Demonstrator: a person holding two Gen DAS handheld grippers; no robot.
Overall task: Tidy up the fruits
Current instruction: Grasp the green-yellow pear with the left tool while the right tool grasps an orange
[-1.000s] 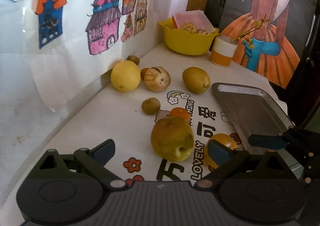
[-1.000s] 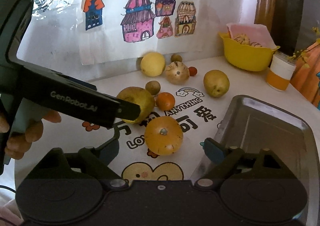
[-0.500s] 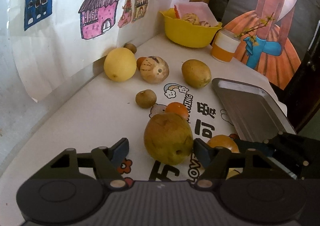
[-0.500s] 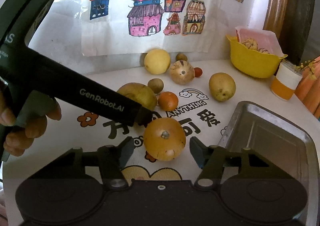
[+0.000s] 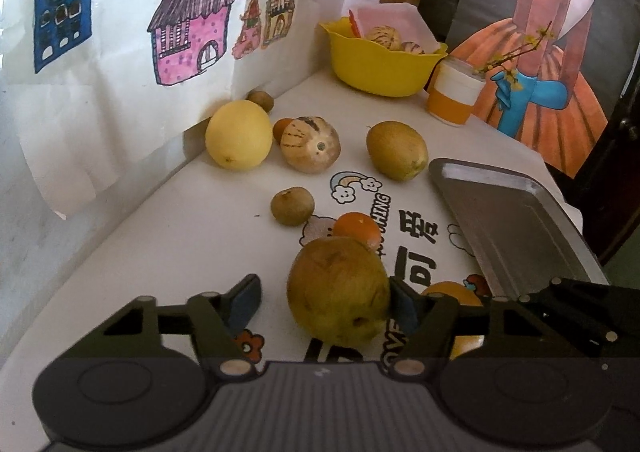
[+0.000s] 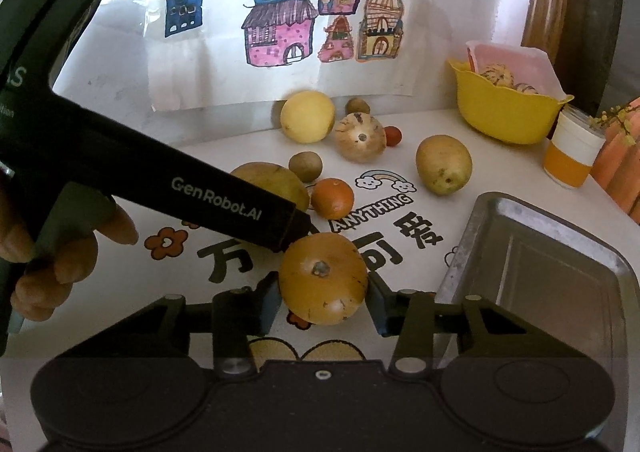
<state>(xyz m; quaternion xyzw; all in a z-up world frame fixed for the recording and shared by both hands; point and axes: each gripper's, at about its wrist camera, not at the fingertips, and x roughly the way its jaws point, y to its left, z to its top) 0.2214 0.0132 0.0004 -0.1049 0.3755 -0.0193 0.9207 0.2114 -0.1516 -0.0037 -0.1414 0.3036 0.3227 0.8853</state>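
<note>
Hand [image 6: 60, 252]: at the far left of the right wrist view, a person's fingers wrapped round the handle of the left gripper's dark body.
Left gripper [image 5: 324, 304]: low over the worktop, fingers apart on either side of a greenish-brown pear [image 5: 339, 292]; the right finger touches the pear, the left finger stands clear of it.
Pear: sits on the printed white worktop [image 5: 180, 236], just in front of a small orange [image 5: 357, 230].
Right gripper [image 6: 323, 302]: fingers close on both sides of an orange-brown round fruit [image 6: 323, 278]; I cannot tell whether they are pressing it.
Round fruit: on the worktop, stem end facing the camera, just left of the metal tray [image 6: 560, 272].
Back of worktop: a yellow fruit [image 5: 239, 135], a striped melon [image 5: 311, 144], a small brown fruit [image 5: 292, 206] and a green-yellow mango [image 5: 397, 151], spread apart.
Far right: a yellow bowl [image 5: 380, 67] holding striped fruit, with an orange-and-white cup [image 5: 454, 99] beside it.
</note>
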